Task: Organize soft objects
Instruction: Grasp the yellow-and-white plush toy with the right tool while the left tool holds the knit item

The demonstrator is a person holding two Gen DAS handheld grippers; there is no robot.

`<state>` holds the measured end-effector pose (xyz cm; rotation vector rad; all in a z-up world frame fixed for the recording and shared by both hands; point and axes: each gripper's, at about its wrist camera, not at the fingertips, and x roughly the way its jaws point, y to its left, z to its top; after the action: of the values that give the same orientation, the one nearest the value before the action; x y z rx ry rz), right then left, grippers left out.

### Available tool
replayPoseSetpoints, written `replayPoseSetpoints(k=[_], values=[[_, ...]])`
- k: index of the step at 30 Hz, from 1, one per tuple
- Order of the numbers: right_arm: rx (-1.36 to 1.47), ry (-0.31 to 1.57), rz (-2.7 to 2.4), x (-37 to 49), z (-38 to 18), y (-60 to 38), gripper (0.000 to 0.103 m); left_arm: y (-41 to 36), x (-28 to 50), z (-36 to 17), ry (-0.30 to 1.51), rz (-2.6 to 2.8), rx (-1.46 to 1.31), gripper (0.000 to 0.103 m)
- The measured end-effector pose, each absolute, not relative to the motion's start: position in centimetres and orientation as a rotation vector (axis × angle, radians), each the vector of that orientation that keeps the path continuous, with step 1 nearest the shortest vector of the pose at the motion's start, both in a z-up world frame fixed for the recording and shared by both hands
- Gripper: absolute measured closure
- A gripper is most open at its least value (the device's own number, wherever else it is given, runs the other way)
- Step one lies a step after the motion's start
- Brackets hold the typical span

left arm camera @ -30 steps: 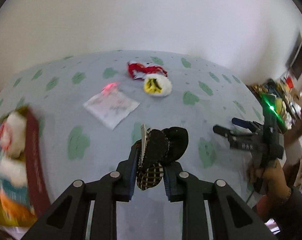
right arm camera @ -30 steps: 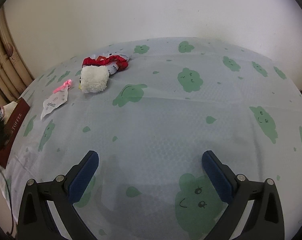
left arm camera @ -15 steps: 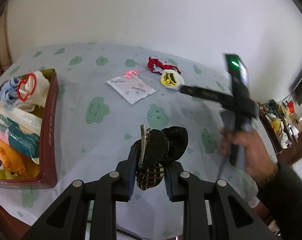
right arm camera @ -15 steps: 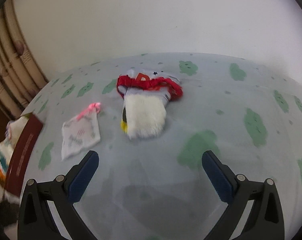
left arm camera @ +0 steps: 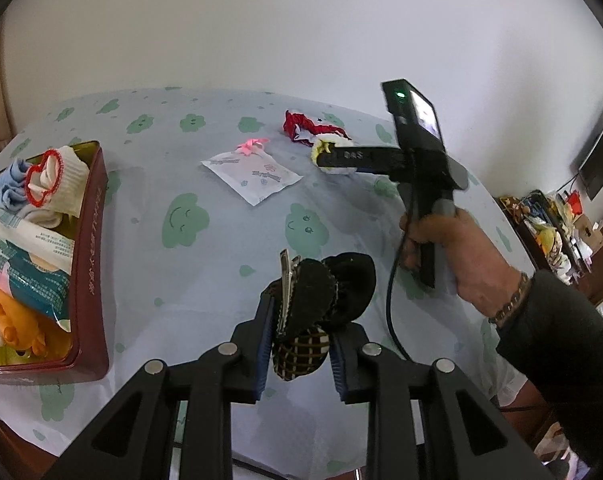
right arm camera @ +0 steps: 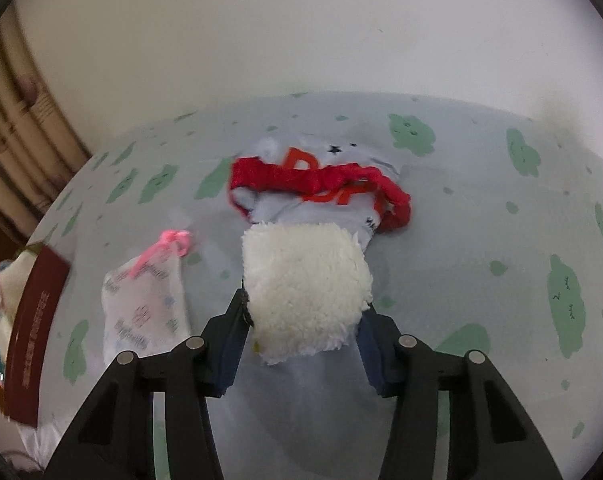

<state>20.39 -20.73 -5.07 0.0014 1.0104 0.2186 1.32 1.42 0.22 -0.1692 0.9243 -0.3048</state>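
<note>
My left gripper (left arm camera: 301, 320) is shut on a black plush hair bow (left arm camera: 325, 292) with a metal clip and a plaid tail, and holds it above the table's near edge. The jaws of my right gripper (right arm camera: 301, 320) are closing on a white fluffy plush piece (right arm camera: 305, 288), and both pads touch its sides. In the left wrist view the right gripper (left arm camera: 325, 158) reaches over that plush piece (left arm camera: 321, 146), which shows a yellow edge there. Just behind it lies a pale blue sock with a red cuff (right arm camera: 321, 188).
A red tin (left arm camera: 93, 240) at the left holds socks, packets and an orange toy. A white sachet with a pink bow (left arm camera: 257, 172) lies mid-table, left of the plush. A person's hand (left arm camera: 453, 248) and a cable are at the right. Cluttered shelves stand far right.
The right gripper travelled across the table to the fluffy plush and its wide jaws came in around it. The left gripper swung toward the tin, then held still with the bow.
</note>
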Motion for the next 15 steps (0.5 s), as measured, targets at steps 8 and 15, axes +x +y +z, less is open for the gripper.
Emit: replayPoseSetpoints(k=[8, 15], values=[[-0.036, 0.913, 0.286, 8.5, -1.6, -21.3, 0.056, 2.3, 0.3, 1.6, 0.891, -0.282, -0.194, 0.077], [-0.076, 0.947, 0.251, 2.8, -3.0, -22.5, 0.056, 3.9, -2.3, 2.1, 0.899, -0.251, -0.246, 0.077]])
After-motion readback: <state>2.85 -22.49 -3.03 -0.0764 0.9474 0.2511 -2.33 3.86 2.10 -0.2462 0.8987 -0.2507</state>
